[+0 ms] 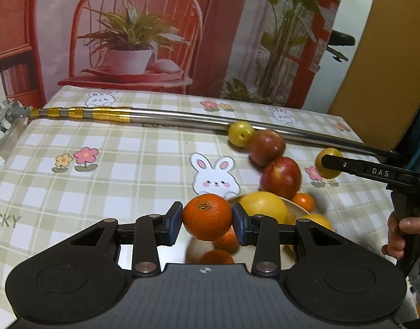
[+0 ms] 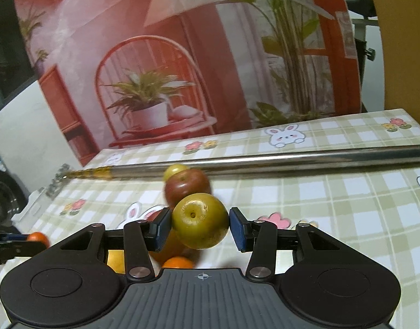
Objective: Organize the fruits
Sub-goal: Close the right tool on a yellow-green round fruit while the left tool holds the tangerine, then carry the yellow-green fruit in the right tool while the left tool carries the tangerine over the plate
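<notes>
Mid-task, by the look of it. Left tool [image 1: 207, 220] pinching orange [image 1: 206, 216] over plate [image 1: 296, 205]; right tool [image 2: 200, 226] pinching green fruit [image 2: 200, 220] above the bench [image 1: 127, 164]. Apples [image 1: 280, 176] w/ another green one line up toward far edge; several left.

Both wrist views face forward, low — sharing the metal pole [image 1: 182, 118]; close.

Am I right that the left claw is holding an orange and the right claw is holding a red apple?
Not quite. The left claw does hold the orange, but the right claw holds a yellow-green fruit, not a red apple. The right wrist view shows it between the pads; a red apple lies behind it on the tablecloth.
</notes>
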`<state>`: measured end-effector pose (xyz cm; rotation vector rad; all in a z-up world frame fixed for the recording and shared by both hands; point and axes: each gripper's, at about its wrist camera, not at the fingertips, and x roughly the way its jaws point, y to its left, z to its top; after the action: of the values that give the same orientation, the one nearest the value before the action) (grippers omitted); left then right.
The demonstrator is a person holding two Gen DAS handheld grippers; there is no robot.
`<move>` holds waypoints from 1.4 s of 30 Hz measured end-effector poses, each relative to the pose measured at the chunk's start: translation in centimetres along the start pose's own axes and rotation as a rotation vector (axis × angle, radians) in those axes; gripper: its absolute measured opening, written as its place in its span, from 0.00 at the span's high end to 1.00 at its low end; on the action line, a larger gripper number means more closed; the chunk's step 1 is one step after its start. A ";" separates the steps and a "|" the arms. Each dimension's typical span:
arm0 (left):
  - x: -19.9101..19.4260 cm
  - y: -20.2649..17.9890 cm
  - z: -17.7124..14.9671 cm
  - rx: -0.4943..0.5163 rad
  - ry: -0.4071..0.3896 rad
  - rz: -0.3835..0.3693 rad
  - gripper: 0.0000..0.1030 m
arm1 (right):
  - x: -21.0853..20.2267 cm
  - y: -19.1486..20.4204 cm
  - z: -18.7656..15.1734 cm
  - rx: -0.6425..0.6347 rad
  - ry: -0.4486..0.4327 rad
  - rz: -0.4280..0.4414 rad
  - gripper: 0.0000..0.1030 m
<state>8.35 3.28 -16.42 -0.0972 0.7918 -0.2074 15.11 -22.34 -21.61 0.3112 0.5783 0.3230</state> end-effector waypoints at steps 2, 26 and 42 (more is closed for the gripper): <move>-0.2 -0.4 -0.5 0.007 0.006 -0.012 0.60 | -0.7 0.8 -0.5 -0.009 0.007 0.014 0.59; -1.3 -4.3 -6.2 0.131 0.108 -0.106 0.60 | -6.5 6.1 -5.0 -0.081 0.069 0.109 0.59; -1.1 -5.0 -7.5 0.146 0.155 -0.084 0.60 | -7.2 7.2 -6.4 -0.123 0.119 0.121 0.59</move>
<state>1.55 -1.39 -20.06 0.0243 0.9245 -0.3546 4.27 -17.32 -20.53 0.2098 0.6547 0.4942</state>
